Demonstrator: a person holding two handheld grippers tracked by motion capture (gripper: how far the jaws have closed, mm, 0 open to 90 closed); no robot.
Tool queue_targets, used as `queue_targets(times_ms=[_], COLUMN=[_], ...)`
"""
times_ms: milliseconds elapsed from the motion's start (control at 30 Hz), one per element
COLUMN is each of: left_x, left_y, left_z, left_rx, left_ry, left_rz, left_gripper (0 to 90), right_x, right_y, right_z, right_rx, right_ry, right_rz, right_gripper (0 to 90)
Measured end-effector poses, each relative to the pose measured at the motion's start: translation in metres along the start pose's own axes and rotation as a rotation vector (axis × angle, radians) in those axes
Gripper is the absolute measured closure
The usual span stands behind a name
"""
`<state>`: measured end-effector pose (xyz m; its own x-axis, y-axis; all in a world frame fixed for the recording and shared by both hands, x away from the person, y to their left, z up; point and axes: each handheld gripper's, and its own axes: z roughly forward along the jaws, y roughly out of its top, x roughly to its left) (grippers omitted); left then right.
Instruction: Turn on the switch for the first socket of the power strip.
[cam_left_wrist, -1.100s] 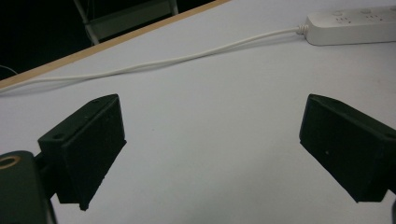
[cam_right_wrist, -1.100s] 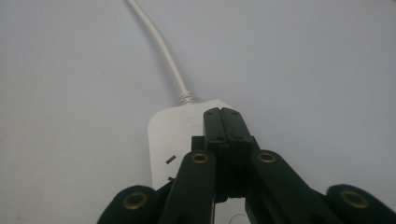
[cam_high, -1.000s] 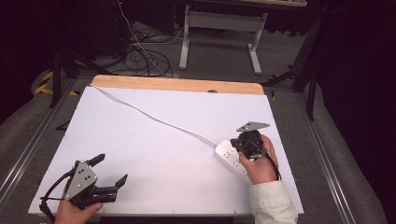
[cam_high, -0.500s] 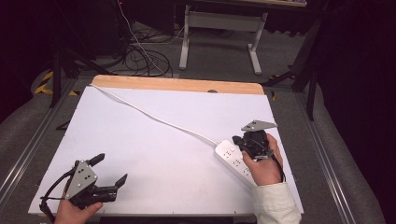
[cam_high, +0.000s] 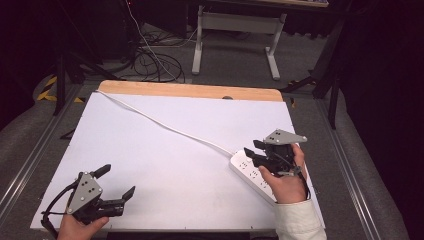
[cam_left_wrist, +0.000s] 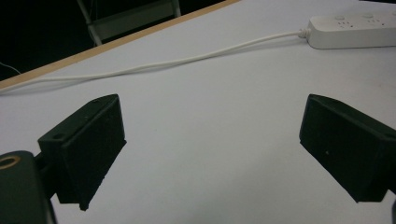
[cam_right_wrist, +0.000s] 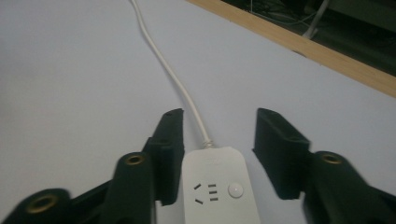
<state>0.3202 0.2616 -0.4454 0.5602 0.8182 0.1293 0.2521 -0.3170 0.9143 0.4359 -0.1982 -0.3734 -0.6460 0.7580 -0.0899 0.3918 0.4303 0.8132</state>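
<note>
Left gripper idle at the near-left corner of the white surface, fingers spread wide, nothing between them. Cord runs from the far-left corner to the strip at near right. Right gripper straddles the strip's cord end, fingers released; left one looks close to the casing, contact unclear. Likely step: grasping the strip. Next: close squarely on its sides, clear of the switch.
</note>
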Motion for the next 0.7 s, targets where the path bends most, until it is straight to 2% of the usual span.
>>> queue_targets(times_ms=[67, 267, 467, 700], left_x=[0.000, 0.001, 0.000, 0.000], left_y=[0.000, 0.000, 0.001, 0.002], left_z=[0.000, -0.001, -0.002, -0.004], left_rx=[0.000, -0.003, -0.007, -0.011], left_ry=[0.002, 0.000, -0.001, 0.001], left_rz=[0.005, 0.003, -0.005, -0.008], left_gripper=[7.3, 7.3, 7.3, 7.3], right_x=[0.003, 0.009, 0.016, 0.021], right_y=[-0.001, -0.006, -0.013, -0.025], right_z=[-0.001, -0.007, -0.016, -0.022], right_rx=[-0.018, -0.074, -0.134, -0.178], right_ry=[0.000, 0.056, 0.152, 0.201], right_rz=[-0.003, 0.002, 0.024, 0.015], right_gripper=[46.1, 31.3, 26.9, 22.5])
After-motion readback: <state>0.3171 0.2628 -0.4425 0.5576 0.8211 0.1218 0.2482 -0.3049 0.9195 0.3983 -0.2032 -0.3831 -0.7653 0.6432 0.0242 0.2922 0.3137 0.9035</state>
